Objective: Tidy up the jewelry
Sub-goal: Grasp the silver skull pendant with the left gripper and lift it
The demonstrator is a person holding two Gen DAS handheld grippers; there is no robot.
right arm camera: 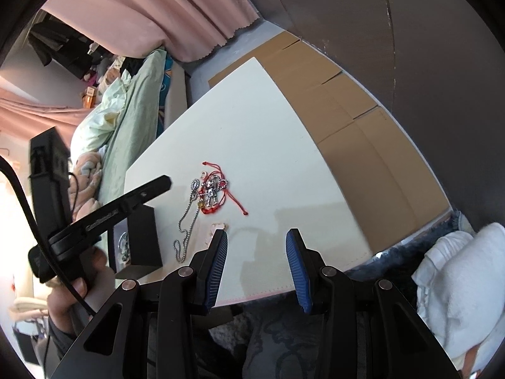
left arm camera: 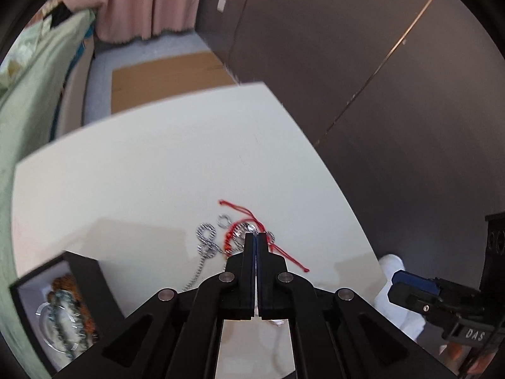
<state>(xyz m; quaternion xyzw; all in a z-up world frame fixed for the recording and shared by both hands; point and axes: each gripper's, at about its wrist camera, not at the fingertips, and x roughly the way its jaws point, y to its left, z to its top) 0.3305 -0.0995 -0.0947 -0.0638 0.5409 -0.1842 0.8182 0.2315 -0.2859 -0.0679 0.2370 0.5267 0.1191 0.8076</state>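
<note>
Black box (left arm camera: 85, 271) w/ beaded bracelets (left arm camera: 68, 319)

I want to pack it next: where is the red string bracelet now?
In the right wrist view, the red string bracelet lies mid-table, just right of the silver chain.

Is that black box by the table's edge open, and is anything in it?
Open, not empty: the black box shows its white interior holding beaded bracelets.
</note>
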